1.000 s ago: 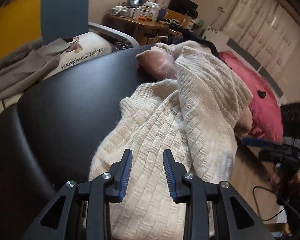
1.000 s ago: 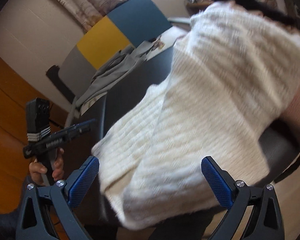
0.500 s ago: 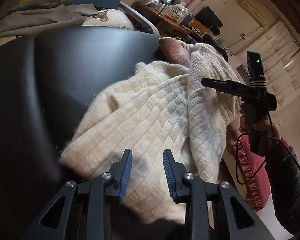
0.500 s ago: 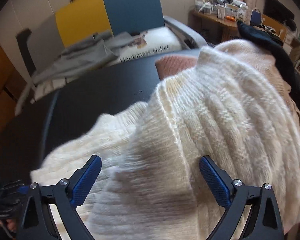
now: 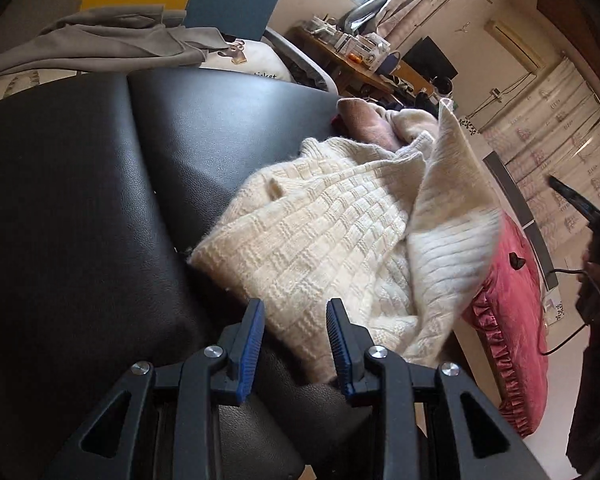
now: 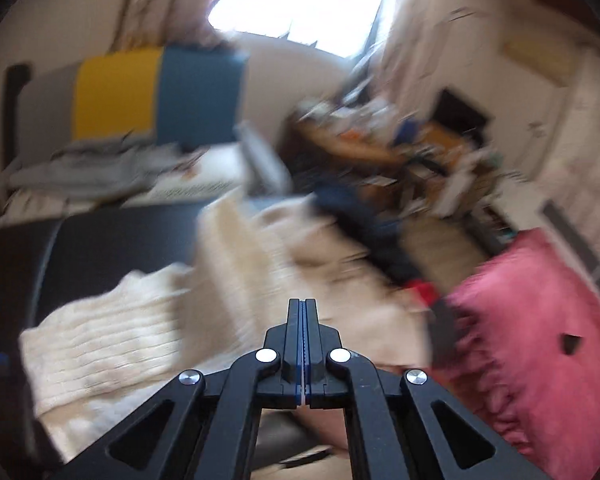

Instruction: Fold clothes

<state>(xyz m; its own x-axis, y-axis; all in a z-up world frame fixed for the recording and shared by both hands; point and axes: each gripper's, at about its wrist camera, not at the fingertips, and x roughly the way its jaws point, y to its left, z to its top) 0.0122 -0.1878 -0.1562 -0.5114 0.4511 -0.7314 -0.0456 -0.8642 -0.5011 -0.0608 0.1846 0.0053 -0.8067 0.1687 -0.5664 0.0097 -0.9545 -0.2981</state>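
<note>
Cream sweater [image 5: 320, 240] heaped on black tabletop [image 5: 80, 200], hem between half-open left tool [image 5: 296, 344]; right tool [image 6: 302, 312] clenched empty above it.

Left gripper [image 5: 295, 343]: black plastic frame, triangular cut-outs in both arms, round silver screws at joints, blue ribbed pads [image 5: 251, 344] on inner finger faces.

Right gripper [image 6: 304, 322]: same black frame, same cut-outs, four silver screws across top, thin blue pad edges showing between fingers. In left wrist view its body is black, white stripes near top, small green light, thin black cable below. Dark sleeve [image 5: 592, 392] at right edge.
</note>
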